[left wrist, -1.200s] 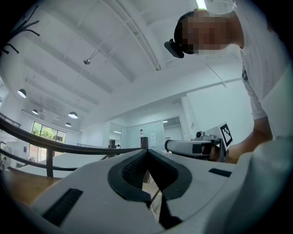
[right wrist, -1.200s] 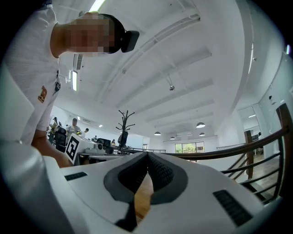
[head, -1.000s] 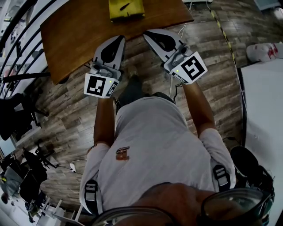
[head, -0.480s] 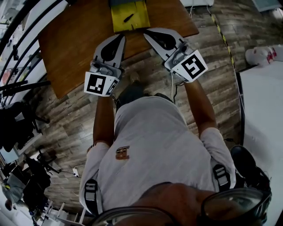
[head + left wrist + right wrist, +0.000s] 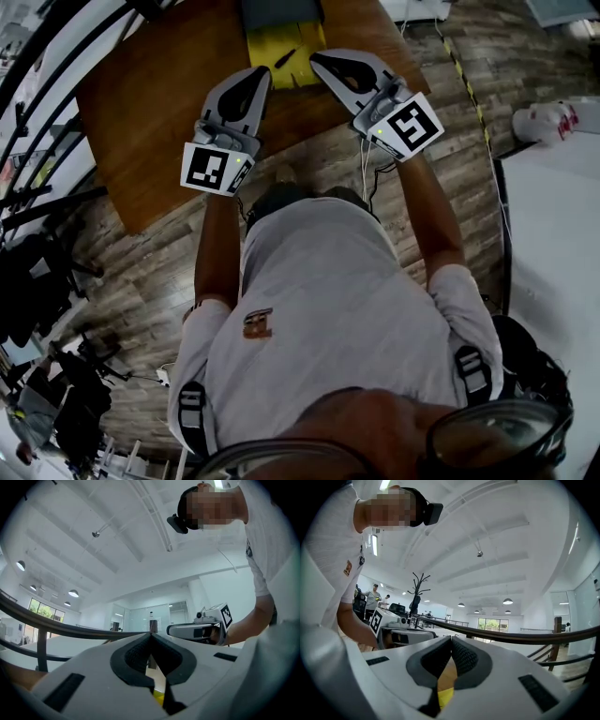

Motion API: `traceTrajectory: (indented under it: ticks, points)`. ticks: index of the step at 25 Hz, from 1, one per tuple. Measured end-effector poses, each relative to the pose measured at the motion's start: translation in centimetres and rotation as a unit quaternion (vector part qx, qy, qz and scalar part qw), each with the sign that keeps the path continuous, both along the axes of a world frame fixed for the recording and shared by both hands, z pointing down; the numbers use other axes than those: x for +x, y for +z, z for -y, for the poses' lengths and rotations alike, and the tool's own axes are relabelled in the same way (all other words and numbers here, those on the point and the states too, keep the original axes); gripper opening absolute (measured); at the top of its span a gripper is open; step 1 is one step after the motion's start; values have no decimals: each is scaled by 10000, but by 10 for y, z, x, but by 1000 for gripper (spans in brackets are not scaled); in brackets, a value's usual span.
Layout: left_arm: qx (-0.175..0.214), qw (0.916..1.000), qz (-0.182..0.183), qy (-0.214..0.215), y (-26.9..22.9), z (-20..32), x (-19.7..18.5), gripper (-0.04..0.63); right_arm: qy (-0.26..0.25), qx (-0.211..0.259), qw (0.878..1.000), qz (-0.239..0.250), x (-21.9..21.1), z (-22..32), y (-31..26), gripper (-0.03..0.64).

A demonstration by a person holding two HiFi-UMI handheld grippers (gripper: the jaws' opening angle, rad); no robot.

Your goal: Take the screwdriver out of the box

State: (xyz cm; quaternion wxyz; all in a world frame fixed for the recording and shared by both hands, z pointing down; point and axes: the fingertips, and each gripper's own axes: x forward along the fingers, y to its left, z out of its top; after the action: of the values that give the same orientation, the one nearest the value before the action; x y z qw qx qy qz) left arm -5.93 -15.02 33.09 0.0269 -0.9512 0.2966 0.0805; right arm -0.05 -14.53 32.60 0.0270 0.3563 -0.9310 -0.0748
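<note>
**Q.** What does the head view show here?

**A.** It shows two hand-held grippers over the near edge of the brown wooden table [image 5: 141, 122]. The left gripper [image 5: 260, 75] and the right gripper [image 5: 320, 62] both point at the open yellow rectangular box [image 5: 264, 45]. The box sits toward the table's right edge, set back from the near edge. The slim dark screwdriver [image 5: 284, 57] lies flat on the box floor, apart from both grippers.

**Q.** And the jaws?

**A.** In each gripper view the ribbed black pads [image 5: 136, 656] meet tip to tip with nothing between them. Both grippers are closed and empty, and only a sliver of yellow shows below the tips.

**Q.** What could go wrong from here?

**A.** Judged from this layout, there are three risks.
- **Pushing the box:** closed tips reaching the box would probably push it along the table instead of entering it, so one pair of jaws must part first.
- **Missing the tool:** the screwdriver is thin and lies low against the floor. Pads coming in too level may skid over it or pinch the box wall instead — and a box that looks this light may lift with the tool.
- **Collision:** the two sets of tips stand near each other before a narrow opening. If both go in together, they may knock one another and jolt the box toward the table's right edge.
</note>
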Motion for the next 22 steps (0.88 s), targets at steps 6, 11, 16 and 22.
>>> traceTrajectory:
  ticks: [6, 11, 16, 22]
  points:
    - [-88, 9999, 18, 61, 10, 46, -18, 18, -2, -157, 9997, -173, -19, 49, 19, 32]
    - [-192, 9998, 80, 52, 26, 79, -25, 18, -108, -276, 9966, -770, -30, 85, 50, 32]
    - [-315, 9994, 141, 9, 38, 95, -24, 18, -330, -426, 9864, -1550, -35, 106, 78, 32]
    - [-447, 9987, 175, -143, 51, 111, -12, 18, -745, -514, 9685, -2320, -28, 128, 112, 34]
